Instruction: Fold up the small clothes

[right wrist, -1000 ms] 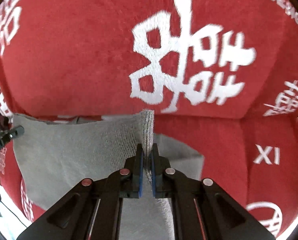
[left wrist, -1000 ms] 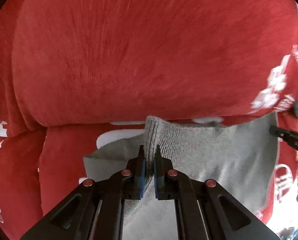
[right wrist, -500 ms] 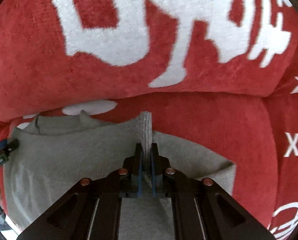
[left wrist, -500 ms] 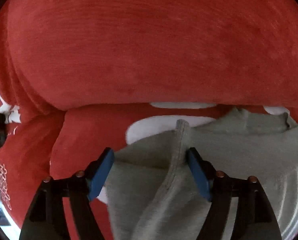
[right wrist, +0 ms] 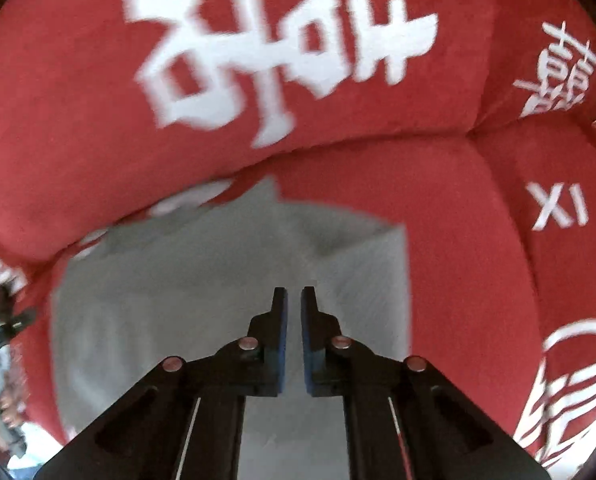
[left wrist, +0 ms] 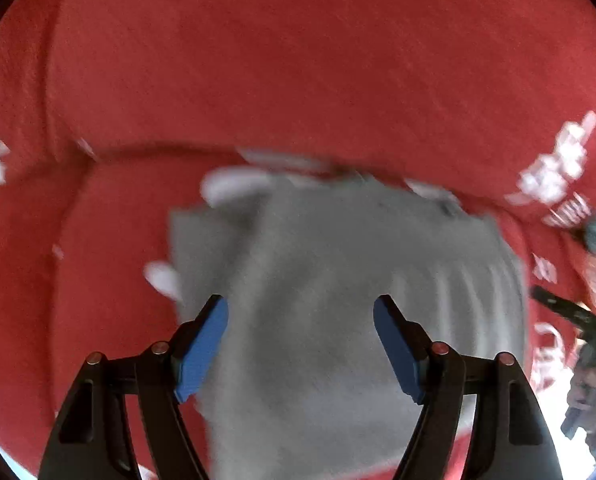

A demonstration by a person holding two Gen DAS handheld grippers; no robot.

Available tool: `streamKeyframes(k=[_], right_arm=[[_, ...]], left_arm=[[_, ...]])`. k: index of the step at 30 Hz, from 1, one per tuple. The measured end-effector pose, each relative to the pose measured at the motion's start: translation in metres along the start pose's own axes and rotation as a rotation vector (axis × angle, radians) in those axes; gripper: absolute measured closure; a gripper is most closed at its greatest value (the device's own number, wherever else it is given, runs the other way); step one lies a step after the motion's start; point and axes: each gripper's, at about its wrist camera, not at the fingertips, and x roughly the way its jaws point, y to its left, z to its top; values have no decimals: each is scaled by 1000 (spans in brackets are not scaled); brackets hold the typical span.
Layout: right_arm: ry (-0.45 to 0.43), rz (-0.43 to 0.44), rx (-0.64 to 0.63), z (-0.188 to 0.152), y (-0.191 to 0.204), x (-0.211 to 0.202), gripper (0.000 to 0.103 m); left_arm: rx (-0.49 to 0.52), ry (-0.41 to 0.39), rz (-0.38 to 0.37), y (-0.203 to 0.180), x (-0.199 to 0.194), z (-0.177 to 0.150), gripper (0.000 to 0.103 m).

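Observation:
A small grey garment [left wrist: 338, 280] lies folded on the red sofa seat [left wrist: 110, 280]. My left gripper [left wrist: 301, 312] is wide open above its near part, holding nothing. In the right wrist view the grey garment [right wrist: 218, 280] lies flat below my right gripper [right wrist: 294, 300], whose jaws stand a narrow gap apart with no cloth between them. The other gripper shows at the right edge of the left wrist view [left wrist: 578, 320]. Both views are blurred by motion.
The red back cushion [right wrist: 258, 80] with large white characters rises just behind the garment. The seat cushion with white "XI" lettering [right wrist: 558, 208] extends to the right. The sofa's front edge lies below both grippers.
Both grippers have let go of the garment's raised fold. The left opened half a second ago, the right has just parted. Both have drawn back and the garment now lies flat.

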Motion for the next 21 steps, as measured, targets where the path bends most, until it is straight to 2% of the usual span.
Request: streamKeyframes(k=[1, 3, 5, 6, 8, 12, 13, 15, 18, 21], right_arm=[[13, 16, -10, -11, 6, 0, 97], [57, 30, -32, -35, 11, 4, 97], [101, 2, -37, -57, 6, 16, 97], [120, -5, -25, -65, -1, 24, 97], [78, 15, -20, -69, -12, 21, 102], [70, -32, -14, -77, -24, 4, 103], [74, -37, 0, -81, -30, -1, 103], [85, -58, 25, -88, -38, -9, 102], [102, -57, 65, -97, -54, -22, 102], [114, -62, 104, -110, -65, -24, 102]], left_arm=[[8, 23, -12, -2, 6, -12, 27], [8, 59, 16, -3, 18, -33, 27], [-39, 92, 34, 10, 31, -50, 27], [-51, 83, 31, 15, 32, -56, 27], [-28, 56, 31, 13, 24, -62, 27], [6, 78, 55, 18, 15, -79, 27], [2, 87, 93, 19, 11, -82, 27], [-40, 120, 145, 34, 8, -91, 27], [-176, 156, 128, 70, -2, -115, 27], [-252, 173, 114, 89, -7, -131, 27]])
